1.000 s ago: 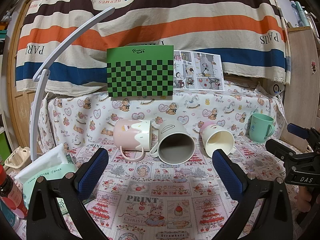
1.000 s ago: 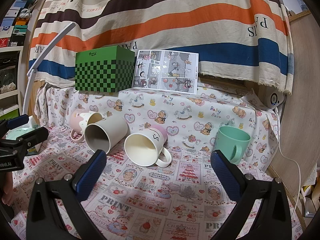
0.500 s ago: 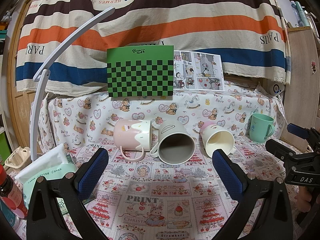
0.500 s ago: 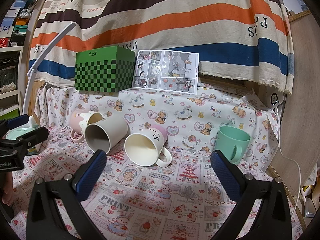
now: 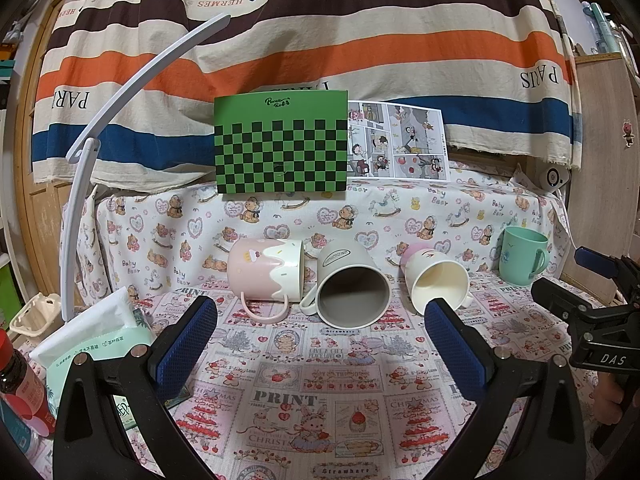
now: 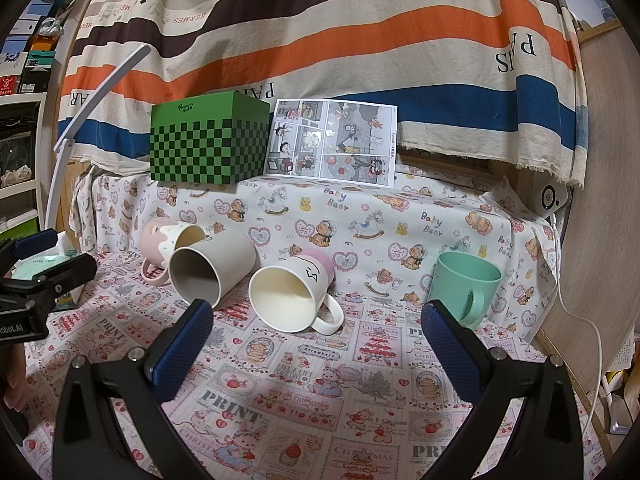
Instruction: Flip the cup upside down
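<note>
Three mugs lie on their sides on the patterned cloth: a pink and white mug (image 5: 266,274), a grey mug (image 5: 350,286) with its mouth toward me, and a cream mug with a pink base (image 5: 436,286). A green cup (image 5: 522,256) stands upright at the right. In the right wrist view they show as the pink mug (image 6: 168,242), grey mug (image 6: 208,266), cream mug (image 6: 290,292) and green cup (image 6: 466,282). My left gripper (image 5: 320,344) is open and empty, short of the grey mug. My right gripper (image 6: 318,348) is open and empty, short of the cream mug.
A green checkered box (image 5: 280,148) and a comic sheet (image 5: 398,146) stand on the raised ledge behind. A tissue pack (image 5: 96,338) and a red bottle (image 5: 20,388) lie at the left. A white curved lamp arm (image 5: 100,136) rises at the left. A wooden panel (image 6: 600,200) bounds the right.
</note>
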A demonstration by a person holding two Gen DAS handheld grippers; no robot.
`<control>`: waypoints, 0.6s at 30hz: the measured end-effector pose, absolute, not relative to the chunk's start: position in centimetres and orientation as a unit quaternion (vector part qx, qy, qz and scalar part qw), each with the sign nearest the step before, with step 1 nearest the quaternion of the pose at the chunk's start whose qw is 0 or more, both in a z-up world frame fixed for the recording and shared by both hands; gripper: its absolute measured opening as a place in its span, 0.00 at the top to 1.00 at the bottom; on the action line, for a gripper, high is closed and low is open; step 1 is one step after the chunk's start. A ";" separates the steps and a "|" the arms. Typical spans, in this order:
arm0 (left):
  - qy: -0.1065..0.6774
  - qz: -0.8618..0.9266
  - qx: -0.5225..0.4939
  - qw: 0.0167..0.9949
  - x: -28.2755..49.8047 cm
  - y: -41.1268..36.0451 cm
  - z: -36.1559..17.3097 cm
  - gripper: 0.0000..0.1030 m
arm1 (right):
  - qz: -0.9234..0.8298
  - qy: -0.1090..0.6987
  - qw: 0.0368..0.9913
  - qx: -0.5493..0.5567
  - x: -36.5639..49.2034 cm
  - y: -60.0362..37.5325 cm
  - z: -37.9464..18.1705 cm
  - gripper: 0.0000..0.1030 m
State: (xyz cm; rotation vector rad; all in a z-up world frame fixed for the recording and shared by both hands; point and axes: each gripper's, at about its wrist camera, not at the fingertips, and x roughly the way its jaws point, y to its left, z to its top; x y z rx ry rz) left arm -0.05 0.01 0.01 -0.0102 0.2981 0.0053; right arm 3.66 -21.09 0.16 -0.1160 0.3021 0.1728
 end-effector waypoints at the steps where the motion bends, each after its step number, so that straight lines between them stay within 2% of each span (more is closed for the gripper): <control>1: 0.148 0.003 -0.005 0.989 0.0 0.0 0.0 0.00 | 0.086 0.150 0.983 -0.058 3.7 -21.1 0.2 0.00; 18: 0.149 0.004 -0.005 0.989 0.0 0.4 0.2 0.00 | 0.086 0.151 0.983 -0.058 3.7 -21.1 0.2 0.00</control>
